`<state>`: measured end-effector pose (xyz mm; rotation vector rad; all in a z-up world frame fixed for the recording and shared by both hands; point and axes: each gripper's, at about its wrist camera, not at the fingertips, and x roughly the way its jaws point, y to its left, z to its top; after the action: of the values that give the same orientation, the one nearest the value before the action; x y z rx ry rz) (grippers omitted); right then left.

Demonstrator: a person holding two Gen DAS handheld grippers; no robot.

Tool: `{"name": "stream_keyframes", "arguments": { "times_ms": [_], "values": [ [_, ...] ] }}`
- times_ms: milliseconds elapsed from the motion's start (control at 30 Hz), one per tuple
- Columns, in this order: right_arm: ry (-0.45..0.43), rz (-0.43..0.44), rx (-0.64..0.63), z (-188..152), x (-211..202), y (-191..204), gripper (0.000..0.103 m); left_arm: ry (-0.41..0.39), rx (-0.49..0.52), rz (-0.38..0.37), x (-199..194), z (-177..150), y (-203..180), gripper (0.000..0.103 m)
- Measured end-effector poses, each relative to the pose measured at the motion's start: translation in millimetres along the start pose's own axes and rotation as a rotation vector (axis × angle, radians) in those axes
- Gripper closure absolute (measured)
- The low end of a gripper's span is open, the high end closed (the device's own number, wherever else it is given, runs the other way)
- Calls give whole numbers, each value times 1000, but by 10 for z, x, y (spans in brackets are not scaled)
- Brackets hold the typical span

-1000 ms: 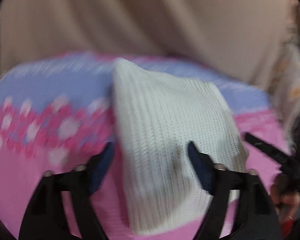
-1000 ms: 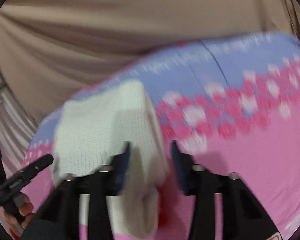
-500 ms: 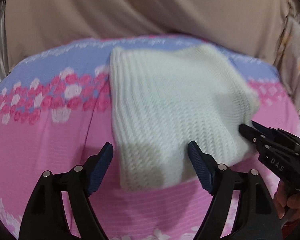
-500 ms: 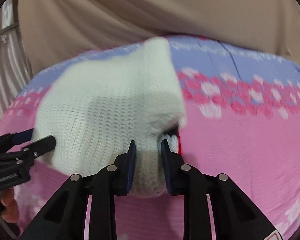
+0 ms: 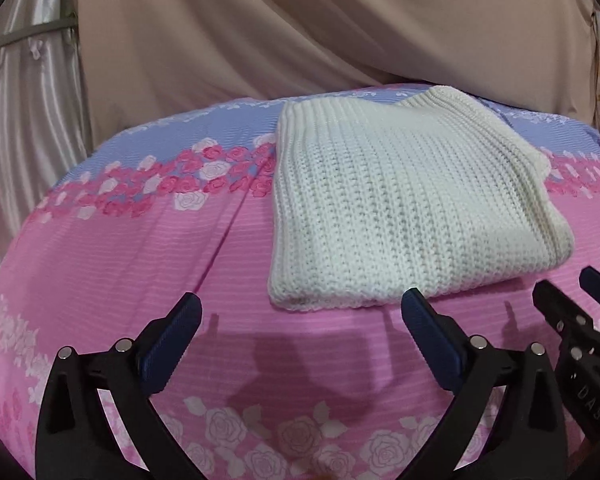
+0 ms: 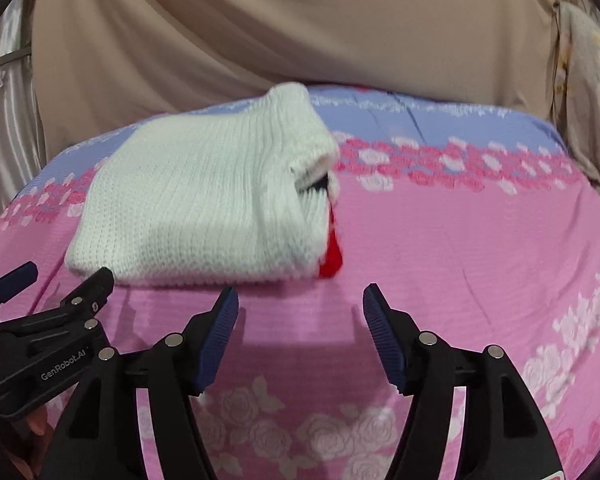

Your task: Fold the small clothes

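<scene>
The left gripper [image 5: 300,314] had its jaws spread wide and held nothing. Just past its jaws, a bit toward the right one, the folded white sweater [image 5: 404,208] lay flat on the pink sheet [image 5: 120,264]. The right gripper [image 6: 300,300] was spread apart too, with nothing in it. The sweater [image 6: 204,204] lay beyond its left jaw, with a red bit [image 6: 332,258] poking out underneath.
</scene>
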<state>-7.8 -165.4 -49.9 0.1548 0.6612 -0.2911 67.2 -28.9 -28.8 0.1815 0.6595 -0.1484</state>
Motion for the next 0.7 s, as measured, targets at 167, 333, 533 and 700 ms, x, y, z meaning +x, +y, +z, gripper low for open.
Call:
{"name": "stream_keyframes", "arguments": {
  "times_ms": [167, 333, 533, 700],
  "values": [
    [33, -9, 9, -41, 40, 20, 38, 17, -29, 55, -66, -68, -11, 5],
    [4, -28, -18, -46, -7, 75, 34, 2, -36, 62, -115, -81, -18, 5],
    [-15, -38, -11, -61, -62, 85, 30, 1, -35, 57, -132, -89, -24, 5],
    [-13, -41, -11, -69, -73, 99, 29, 1, -18, 66, -150, -100, -83, 5]
  ]
}}
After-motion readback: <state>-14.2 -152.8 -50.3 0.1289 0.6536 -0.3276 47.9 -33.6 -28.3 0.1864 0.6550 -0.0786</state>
